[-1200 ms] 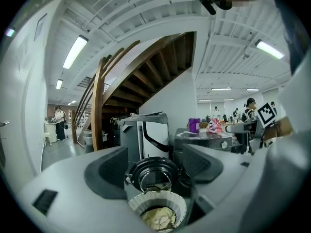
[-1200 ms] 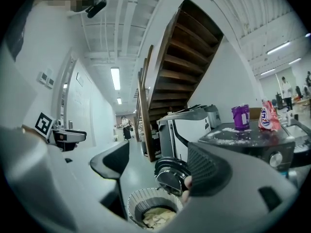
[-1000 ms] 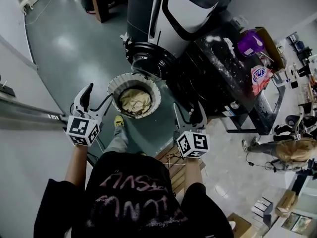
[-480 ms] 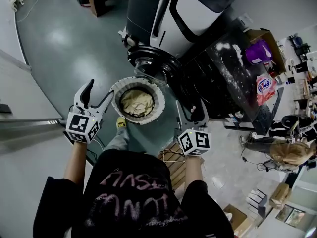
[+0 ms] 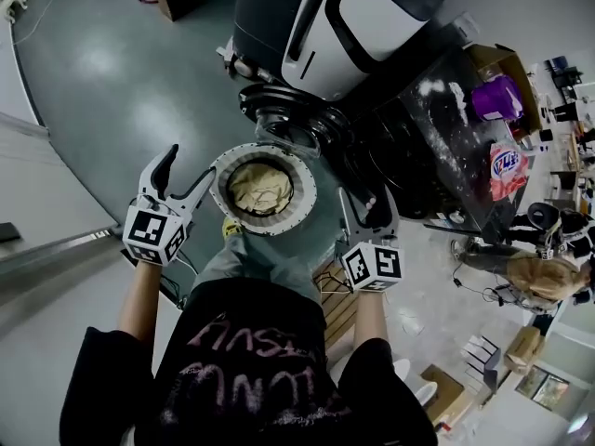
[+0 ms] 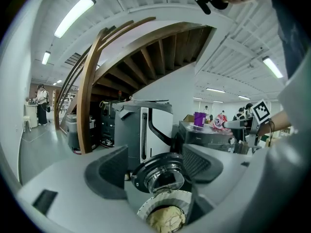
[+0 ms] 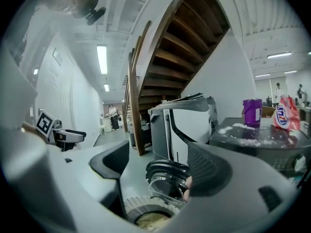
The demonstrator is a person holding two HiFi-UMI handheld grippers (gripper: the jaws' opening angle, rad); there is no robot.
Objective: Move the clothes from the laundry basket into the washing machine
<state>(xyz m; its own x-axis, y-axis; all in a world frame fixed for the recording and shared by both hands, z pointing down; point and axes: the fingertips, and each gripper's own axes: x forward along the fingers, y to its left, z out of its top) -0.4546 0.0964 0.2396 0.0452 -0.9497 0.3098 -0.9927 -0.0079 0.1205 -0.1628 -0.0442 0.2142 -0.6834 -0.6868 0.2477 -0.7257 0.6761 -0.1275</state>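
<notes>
Two grippers flank the laundry basket [image 5: 306,196], both with jaws spread wide and nothing between the pads. In the head view the left gripper [image 5: 186,177] hangs at the basket's left side, its inner finger just beside the white rim. The right gripper [image 5: 367,212] sits off the basket's right side, near the rim but apart from it.

The clothes [image 5: 260,186], a crumpled pale yellow heap, lie down in the basket, untouched by either gripper. In the left gripper view, the left gripper [image 6: 155,166] frames the clothes [image 6: 167,220] low at the bottom edge, below and beyond the jaw tips, with the ribbed basket rim [image 6: 146,207] curving around them. In the right gripper view, the right gripper [image 7: 160,166] shows only a sliver of the clothes [image 7: 148,221] and the rim [image 7: 132,205] at the bottom.

Just past the basket's far edge stands the washing machine [image 5: 279,100], its round glass door swung open and almost touching the rim. A black cabinet [image 5: 418,156] crowds the right gripper's outer side; a purple jug [image 5: 495,96] stands on its top. Wooden slats [image 5: 327,297] lie on the floor behind the right gripper. Left of the basket, the grey-green floor [image 5: 112,91] lies open beyond the left gripper. A wooden staircase [image 6: 141,47] rises over the machines.
</notes>
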